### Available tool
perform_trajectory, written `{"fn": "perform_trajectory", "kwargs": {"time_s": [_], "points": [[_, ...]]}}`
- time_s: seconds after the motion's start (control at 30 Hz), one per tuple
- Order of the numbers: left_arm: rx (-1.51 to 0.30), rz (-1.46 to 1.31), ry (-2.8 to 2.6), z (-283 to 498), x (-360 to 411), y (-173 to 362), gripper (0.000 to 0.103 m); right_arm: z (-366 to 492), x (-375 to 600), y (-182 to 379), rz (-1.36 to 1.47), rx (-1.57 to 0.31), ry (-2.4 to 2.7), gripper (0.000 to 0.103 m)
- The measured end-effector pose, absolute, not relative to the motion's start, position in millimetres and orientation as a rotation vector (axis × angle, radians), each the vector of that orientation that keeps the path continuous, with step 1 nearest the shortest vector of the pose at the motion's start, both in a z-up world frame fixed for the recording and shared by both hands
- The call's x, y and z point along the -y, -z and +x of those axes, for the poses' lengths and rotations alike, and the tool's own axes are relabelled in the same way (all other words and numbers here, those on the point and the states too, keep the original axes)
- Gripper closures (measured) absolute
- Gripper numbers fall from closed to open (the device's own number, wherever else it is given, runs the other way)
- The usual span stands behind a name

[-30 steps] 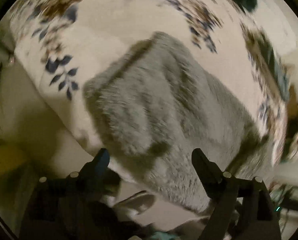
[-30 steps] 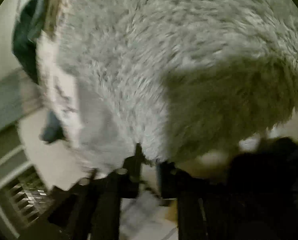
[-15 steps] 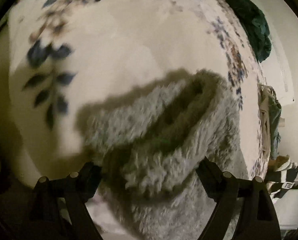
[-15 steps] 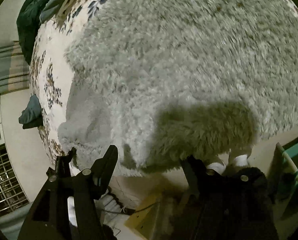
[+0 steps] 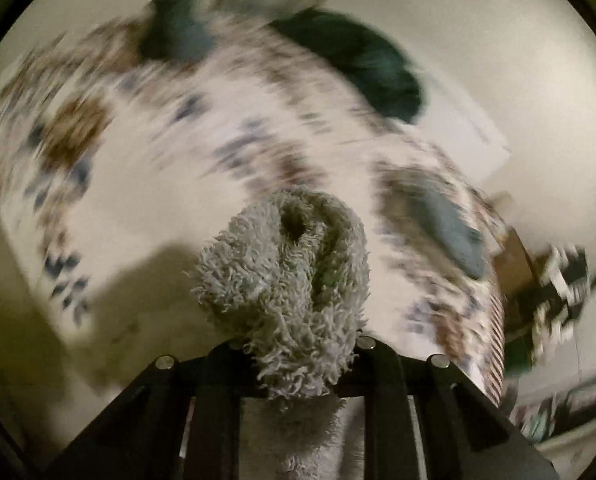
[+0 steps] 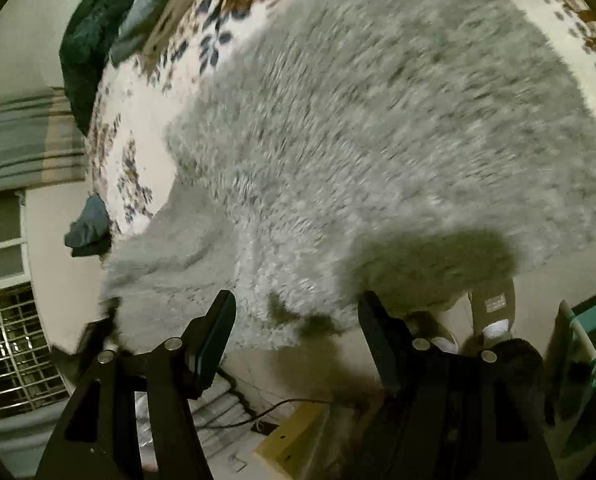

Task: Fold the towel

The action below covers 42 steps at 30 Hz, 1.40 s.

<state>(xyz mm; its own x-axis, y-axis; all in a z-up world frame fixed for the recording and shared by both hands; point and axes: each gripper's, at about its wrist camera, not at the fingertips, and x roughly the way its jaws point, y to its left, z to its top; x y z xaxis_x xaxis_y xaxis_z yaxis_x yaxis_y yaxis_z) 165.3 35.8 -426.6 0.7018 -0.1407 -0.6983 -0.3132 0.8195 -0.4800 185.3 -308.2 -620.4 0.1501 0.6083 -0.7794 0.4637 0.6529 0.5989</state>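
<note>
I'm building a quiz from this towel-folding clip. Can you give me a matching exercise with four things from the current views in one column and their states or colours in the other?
Things:
1. left gripper
2. right gripper
3. towel
4. bedcover

States or colours:
A. white with blue and brown flowers
B. open, fingers spread at the towel's near edge
C. grey and shaggy, spread over the bed
D. shut on a bunched fold of towel

Pairs: 1-D, 2-B, 3-C, 4-A
</note>
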Motion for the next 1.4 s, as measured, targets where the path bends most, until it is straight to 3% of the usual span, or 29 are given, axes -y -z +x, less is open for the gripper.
{"fn": "perform_trajectory", "kwargs": {"time_s": [0.13,0.23,0.43,0.63,0.73,0.77,0.8,1.0,1.13,1.33,1.37,1.4], "points": [[-0.770,-0.499,0.111,176.7,61.4,368.5,0.087,172.7,355.2,607.2,0.990,-1.435,-0.092,0.037],[-0.802,-0.424,0.271,179.4,145.9,359.1,0.087,158.5,400.5,594.9,1.007,-1.388,-0.038,0.037],[-0.944,-0.286,0.462,175.8,290.7,405.6,0.087,122.6,496.7,583.8,0.994,-1.318,0.118,0.037],[-1.128,-0.123,0.507,168.0,362.3,452.0,0.082,94.1,559.5,593.6,0.991,-1.314,0.251,0.037],[-1.189,-0.104,0.537,164.2,369.0,454.7,0.046,90.0,567.2,599.1,0.977,-1.329,0.270,0.036],[-1.200,-0.101,0.562,162.8,370.2,451.3,0.020,93.4,567.8,600.8,0.974,-1.334,0.271,0.031],[-1.207,-0.106,0.590,161.1,367.8,444.3,0.010,94.6,570.4,601.4,0.974,-1.336,0.269,0.023],[-1.197,-0.192,0.541,159.9,307.9,416.2,0.010,127.5,564.8,593.5,0.988,-1.289,0.172,0.004],[-1.205,-0.200,0.346,191.6,236.6,428.3,0.010,178.6,537.2,587.1,0.945,-1.266,0.003,0.003],[-1.311,-0.224,0.155,240.6,173.0,491.1,0.010,264.2,482.0,599.5,0.866,-1.326,-0.170,0.003],[-1.319,-0.242,0.163,244.9,171.2,496.1,0.010,275.0,474.3,607.6,0.853,-1.367,-0.178,0.007],[-1.326,-0.259,0.166,248.9,170.7,499.9,0.010,282.3,468.6,614.0,0.860,-1.391,-0.192,0.037]]}}
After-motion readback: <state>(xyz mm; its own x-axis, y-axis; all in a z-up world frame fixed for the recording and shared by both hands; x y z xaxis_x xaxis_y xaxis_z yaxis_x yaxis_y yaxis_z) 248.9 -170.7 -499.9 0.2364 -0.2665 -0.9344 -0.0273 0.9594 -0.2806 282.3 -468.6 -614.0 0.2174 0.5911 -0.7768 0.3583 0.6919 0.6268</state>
